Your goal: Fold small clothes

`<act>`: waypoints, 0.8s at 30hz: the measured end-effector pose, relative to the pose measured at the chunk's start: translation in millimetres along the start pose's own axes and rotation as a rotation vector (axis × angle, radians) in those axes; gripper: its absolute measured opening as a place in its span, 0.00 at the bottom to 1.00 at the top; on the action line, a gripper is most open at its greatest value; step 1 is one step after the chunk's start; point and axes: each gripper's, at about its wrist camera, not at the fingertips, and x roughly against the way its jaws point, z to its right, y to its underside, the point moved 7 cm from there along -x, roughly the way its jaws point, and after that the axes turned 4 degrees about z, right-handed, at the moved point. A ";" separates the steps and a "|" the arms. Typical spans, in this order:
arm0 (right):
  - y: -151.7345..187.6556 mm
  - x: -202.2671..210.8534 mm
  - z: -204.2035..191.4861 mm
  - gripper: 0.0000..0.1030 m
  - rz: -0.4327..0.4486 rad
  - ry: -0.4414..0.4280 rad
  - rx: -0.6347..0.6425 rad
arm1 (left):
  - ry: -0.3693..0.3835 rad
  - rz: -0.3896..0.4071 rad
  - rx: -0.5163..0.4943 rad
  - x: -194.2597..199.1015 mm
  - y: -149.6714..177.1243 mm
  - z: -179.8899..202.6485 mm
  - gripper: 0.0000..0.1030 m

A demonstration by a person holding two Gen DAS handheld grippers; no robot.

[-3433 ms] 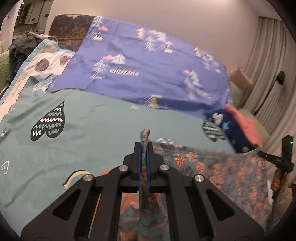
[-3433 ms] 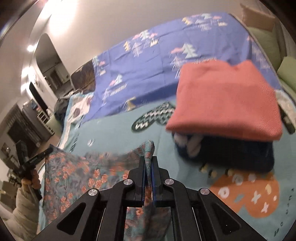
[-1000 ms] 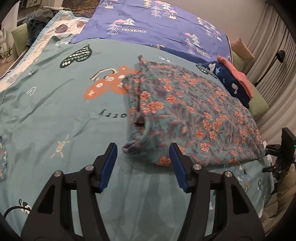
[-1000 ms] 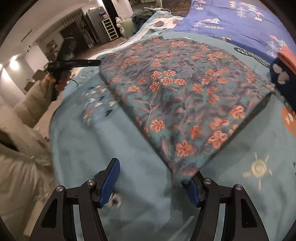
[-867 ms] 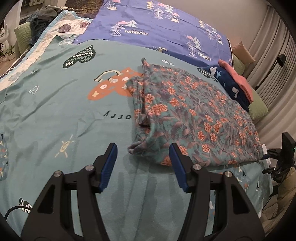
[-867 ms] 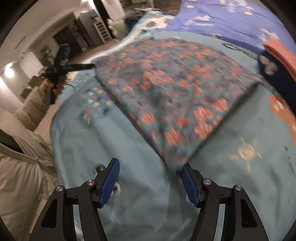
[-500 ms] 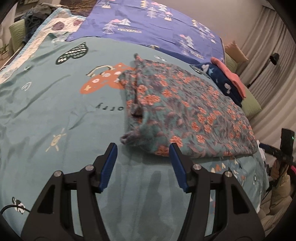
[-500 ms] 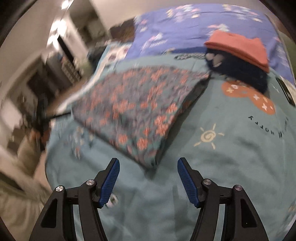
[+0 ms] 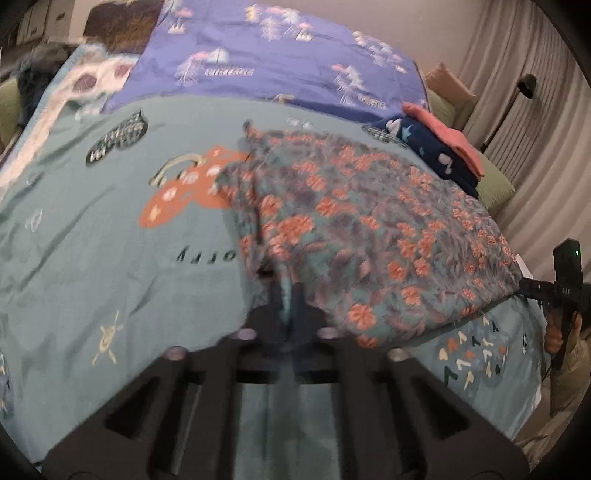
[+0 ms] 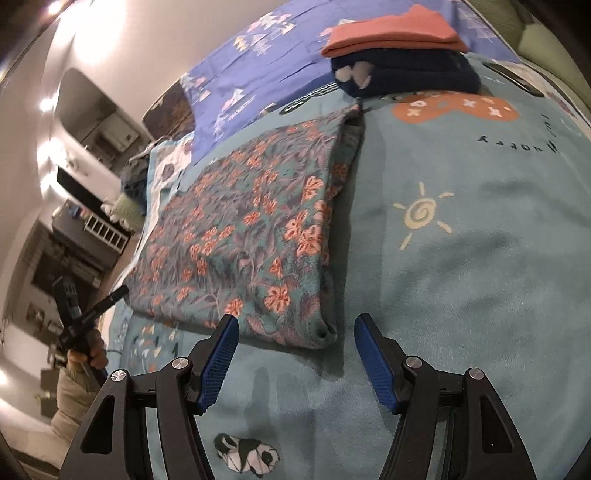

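Observation:
A teal garment with orange flowers (image 9: pixel 369 229) lies folded flat on the teal blanket (image 9: pixel 110 258); it also shows in the right wrist view (image 10: pixel 251 236). My left gripper (image 9: pixel 286 295) is shut on the garment's near corner; the frame is blurred. My right gripper (image 10: pixel 295 350) is open and empty, just short of the garment's other near corner. The left gripper shows small at the left of the right wrist view (image 10: pixel 110 299), and the right gripper at the right of the left wrist view (image 9: pixel 532 286).
A stack of folded clothes, coral (image 10: pixel 395 31) on navy (image 10: pixel 406 75), lies beyond the garment; it also shows in the left wrist view (image 9: pixel 443 151). A purple sheet (image 9: pixel 277 66) covers the far side. Curtains (image 9: pixel 535 110) hang at the right.
My left gripper has moved forward and shut on the garment's near corner. My right gripper has swung round to face the garment's corner, still open.

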 end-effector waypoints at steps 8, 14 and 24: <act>4.4 9.0 8.3 0.64 0.027 0.055 -0.038 | 0.025 0.001 0.124 6.9 27.1 -24.7 0.06; 14.2 31.5 10.9 0.64 0.063 0.089 -0.107 | 0.024 -0.035 0.168 23.5 31.7 -13.8 0.36; 27.6 17.6 -1.0 0.65 0.083 -0.071 -0.212 | 0.177 0.007 0.372 4.2 38.6 8.4 0.55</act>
